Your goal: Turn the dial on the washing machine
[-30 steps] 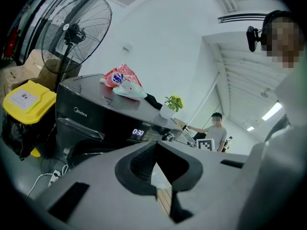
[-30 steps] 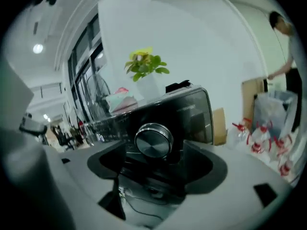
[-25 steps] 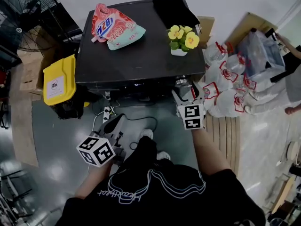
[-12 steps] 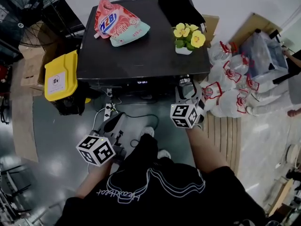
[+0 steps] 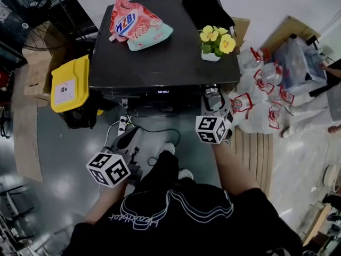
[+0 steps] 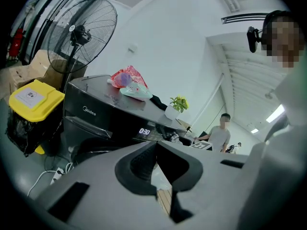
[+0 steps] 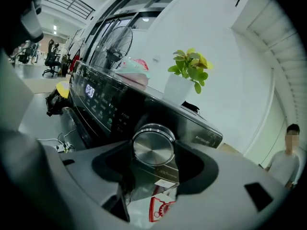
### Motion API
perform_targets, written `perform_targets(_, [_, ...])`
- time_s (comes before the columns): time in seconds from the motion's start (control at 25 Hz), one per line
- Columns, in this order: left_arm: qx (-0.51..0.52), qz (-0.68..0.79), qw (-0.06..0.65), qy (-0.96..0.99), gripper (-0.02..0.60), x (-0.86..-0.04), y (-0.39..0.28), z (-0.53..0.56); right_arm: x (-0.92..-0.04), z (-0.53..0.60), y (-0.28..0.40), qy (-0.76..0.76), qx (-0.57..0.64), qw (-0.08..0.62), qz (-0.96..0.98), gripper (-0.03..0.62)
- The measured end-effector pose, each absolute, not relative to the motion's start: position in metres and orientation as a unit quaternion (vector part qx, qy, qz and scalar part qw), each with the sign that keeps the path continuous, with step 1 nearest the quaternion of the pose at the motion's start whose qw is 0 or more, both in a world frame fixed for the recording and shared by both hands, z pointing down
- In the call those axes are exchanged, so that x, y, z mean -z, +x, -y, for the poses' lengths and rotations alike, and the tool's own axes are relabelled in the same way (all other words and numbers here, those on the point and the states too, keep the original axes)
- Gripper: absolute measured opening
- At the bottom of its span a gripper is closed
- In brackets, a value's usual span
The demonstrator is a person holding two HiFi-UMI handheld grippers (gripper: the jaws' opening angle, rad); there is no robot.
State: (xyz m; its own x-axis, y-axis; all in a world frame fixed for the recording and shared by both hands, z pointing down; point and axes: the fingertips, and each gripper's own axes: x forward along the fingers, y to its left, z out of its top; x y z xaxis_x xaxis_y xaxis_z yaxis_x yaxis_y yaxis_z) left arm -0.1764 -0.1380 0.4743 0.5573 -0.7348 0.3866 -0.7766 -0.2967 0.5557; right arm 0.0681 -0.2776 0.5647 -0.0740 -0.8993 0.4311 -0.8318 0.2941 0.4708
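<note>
The black washing machine (image 5: pixel 160 63) stands ahead of me, its display lit. Its round silver dial (image 7: pixel 153 146) sits at the right end of the control panel. My right gripper (image 7: pixel 153 152) is at the front right corner of the machine (image 5: pixel 212 101). Its jaws are closing, with the dial between them and a pad against each side of it. My left gripper (image 5: pixel 129 141) hangs low over the floor in front of the machine, away from it. In the left gripper view, the left gripper (image 6: pixel 155 146) is shut with nothing in it.
On the machine's top lie a pink detergent pouch (image 5: pixel 139 24), a potted yellow flower (image 5: pixel 214 44) and a black cloth (image 5: pixel 205 8). A yellow-lidded bin (image 5: pixel 70 83) and a fan (image 5: pixel 40 4) stand to the left. Bagged bottles (image 5: pixel 261 97) are piled to the right. A power strip (image 5: pixel 122 127) lies below.
My right gripper has moved a little in towards the machine's front and its cube has turned. The left gripper has stayed where it was.
</note>
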Motion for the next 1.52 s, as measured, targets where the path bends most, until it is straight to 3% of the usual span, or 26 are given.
perform_targets(0.32, [-0.029, 0.469, 0.362, 0.805, 0.006, -0.474, -0.177, 0.137, -0.565, 0.278, 0.07, 0.598, -0.025, 0.292, 0.746, 0.282])
perform_targets(0.72, [-0.03, 0.469, 0.369, 0.802, 0.006, -0.479, -0.178, 0.129, -0.569, 0.28, 0.076, 0.589, -0.224, 0.137, 0.765, 0.282])
perform_targets(0.96, [-0.028, 0.467, 0.369, 0.803, 0.006, -0.479, -0.177, 0.129, -0.569, 0.279, 0.077, 0.579, -0.267, 0.098, 0.764, 0.282])
perform_targets(1.24, [-0.029, 0.467, 0.372, 0.802, 0.005, -0.482, -0.176, 0.131, -0.572, 0.279, 0.079, 0.542, -0.383, -0.01, 0.748, 0.281])
perform_targets(1.52, [-0.028, 0.463, 0.373, 0.803, 0.006, -0.481, -0.173, 0.136, -0.572, 0.279, 0.079, 0.512, -0.445, -0.07, 0.731, 0.281])
